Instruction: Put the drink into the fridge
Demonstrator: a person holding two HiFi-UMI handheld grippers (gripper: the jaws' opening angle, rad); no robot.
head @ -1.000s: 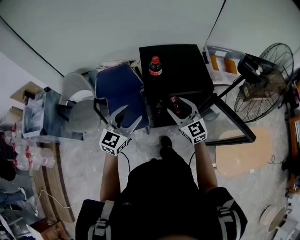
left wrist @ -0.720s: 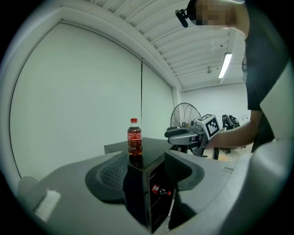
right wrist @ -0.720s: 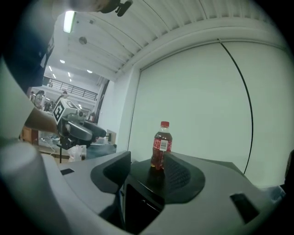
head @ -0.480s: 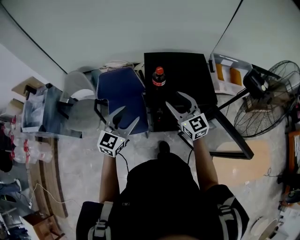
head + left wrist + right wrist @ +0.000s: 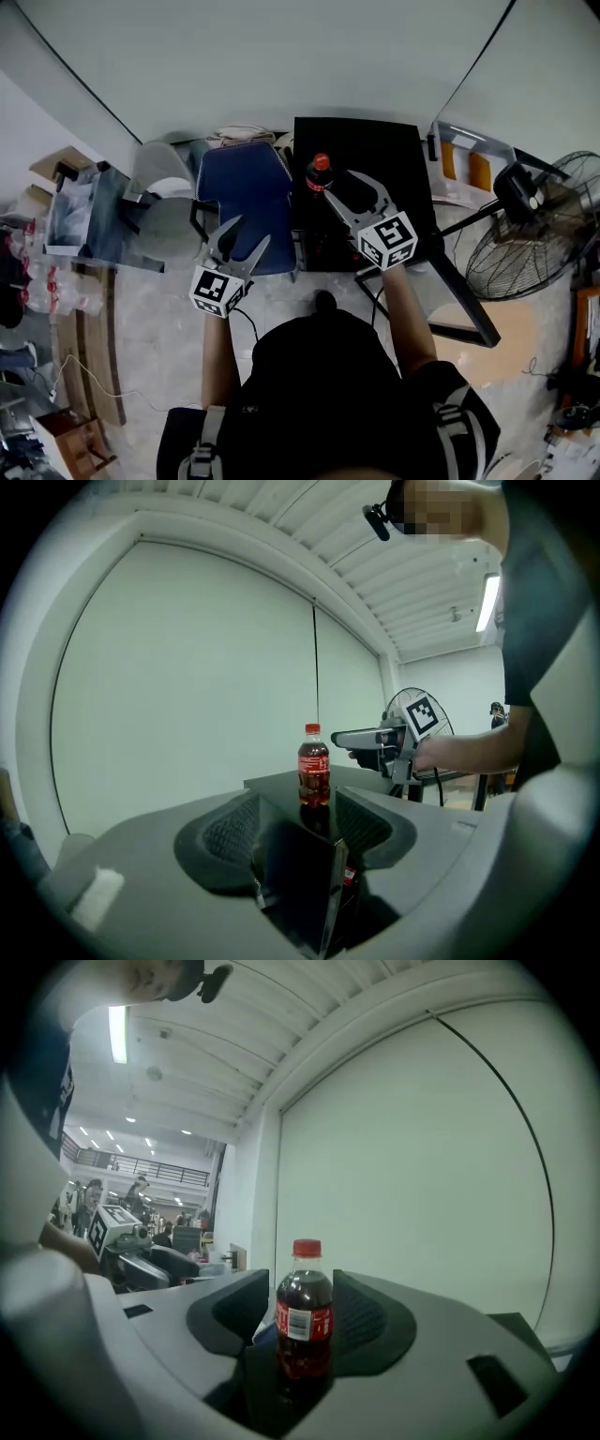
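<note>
A small cola bottle point(image 5: 319, 175) with a red cap stands upright on top of the black fridge point(image 5: 380, 150). My right gripper point(image 5: 345, 187) is level with it, and its jaws have just been closing. In the right gripper view the bottle point(image 5: 304, 1321) stands just ahead of the fingertips, with the pads not touching it. The left gripper view shows the bottle point(image 5: 313, 766) with the right gripper point(image 5: 349, 741) a small gap away. My left gripper point(image 5: 247, 234) hangs open and empty in front of the fridge's left corner. Another bottle's red label point(image 5: 352, 877) shows inside the fridge.
The fridge's glass door point(image 5: 459, 281) stands swung open to the right. A blue chair point(image 5: 246, 183) is close on the left of the fridge, with a grey seat point(image 5: 159, 202) beyond it. A standing fan point(image 5: 539, 244) and a clear bin point(image 5: 464, 159) are at the right.
My right gripper left a bottle in the open fridge, then rose to the bottle on top. The left gripper shifted slightly left.
</note>
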